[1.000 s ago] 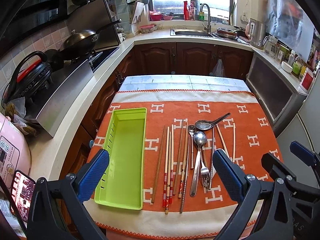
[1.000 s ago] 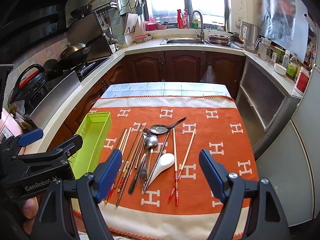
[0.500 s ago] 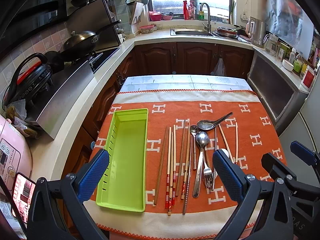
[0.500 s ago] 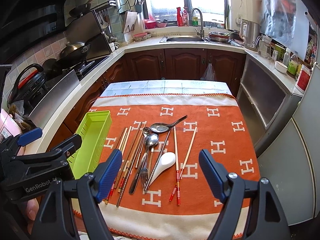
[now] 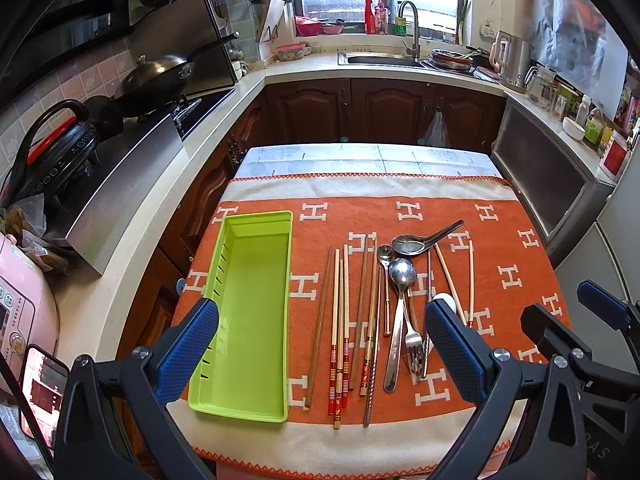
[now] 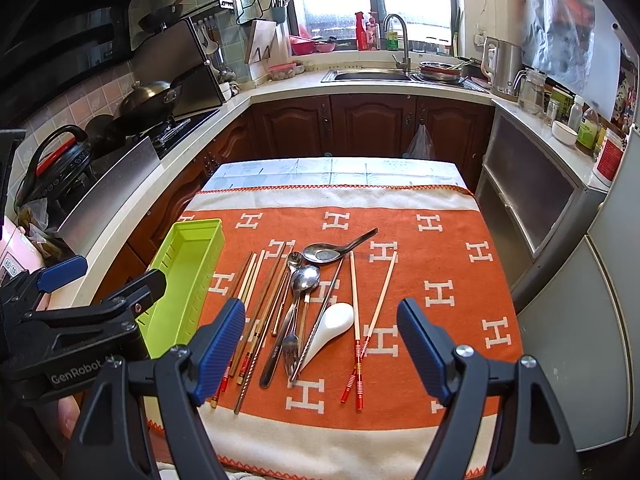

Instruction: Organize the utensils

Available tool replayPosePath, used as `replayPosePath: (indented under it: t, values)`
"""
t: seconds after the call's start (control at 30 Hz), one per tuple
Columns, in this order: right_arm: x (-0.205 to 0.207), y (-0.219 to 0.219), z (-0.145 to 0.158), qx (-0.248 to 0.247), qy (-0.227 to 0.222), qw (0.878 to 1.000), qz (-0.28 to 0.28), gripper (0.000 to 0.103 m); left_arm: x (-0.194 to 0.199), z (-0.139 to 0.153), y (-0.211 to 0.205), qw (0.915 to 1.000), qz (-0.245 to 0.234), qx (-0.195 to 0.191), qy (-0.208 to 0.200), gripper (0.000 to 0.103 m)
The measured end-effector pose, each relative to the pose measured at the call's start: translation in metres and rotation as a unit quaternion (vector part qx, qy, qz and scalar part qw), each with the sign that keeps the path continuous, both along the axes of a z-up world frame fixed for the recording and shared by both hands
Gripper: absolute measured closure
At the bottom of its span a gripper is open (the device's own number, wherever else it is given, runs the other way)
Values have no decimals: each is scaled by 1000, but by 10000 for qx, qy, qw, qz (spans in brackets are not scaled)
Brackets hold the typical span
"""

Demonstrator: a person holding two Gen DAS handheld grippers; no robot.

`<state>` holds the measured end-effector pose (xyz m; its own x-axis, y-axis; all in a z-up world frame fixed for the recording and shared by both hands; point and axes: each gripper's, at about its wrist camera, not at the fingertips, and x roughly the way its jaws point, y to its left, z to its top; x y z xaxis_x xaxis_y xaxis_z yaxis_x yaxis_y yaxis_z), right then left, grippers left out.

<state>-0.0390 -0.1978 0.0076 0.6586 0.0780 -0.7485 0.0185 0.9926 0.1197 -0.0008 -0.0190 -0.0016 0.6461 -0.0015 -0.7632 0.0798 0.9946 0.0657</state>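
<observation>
An empty lime-green tray [image 5: 248, 312] [image 6: 182, 280] lies on the left of the orange cloth [image 5: 508, 248]. Right of it lie several wooden chopsticks [image 5: 340, 320] [image 6: 256, 312], metal spoons [image 5: 402, 276] [image 6: 306, 278], a dark ladle-shaped spoon [image 5: 416, 244] [image 6: 332, 252], a fork [image 5: 414, 348] [image 6: 291, 350] and a white ceramic spoon [image 6: 332, 322], which is mostly hidden in the left wrist view. Two more chopsticks [image 6: 370, 320] lie apart at the right. My left gripper [image 5: 320, 350] hovers open above the near edge, spanning tray and chopsticks. My right gripper [image 6: 320, 350] hangs open over the utensils.
The cloth covers a small table [image 6: 332, 170] in a kitchen. A counter with a stove and wok [image 5: 156, 76] runs along the left, a sink [image 6: 372, 76] at the back, cabinets and a fridge [image 6: 608, 320] on the right. A phone [image 5: 42, 388] lies at lower left.
Both grippers have drifted slightly, so the table has shifted a little in each view. Nothing on the cloth has moved, and both grippers stay open.
</observation>
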Motion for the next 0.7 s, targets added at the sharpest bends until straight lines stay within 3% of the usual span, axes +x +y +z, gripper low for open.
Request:
replayPosePath:
  t: [0.7]
  values:
    - [5,9,-5,31,79,10000,27,28,12,-8,-8,9996,-94,-17,274,1]
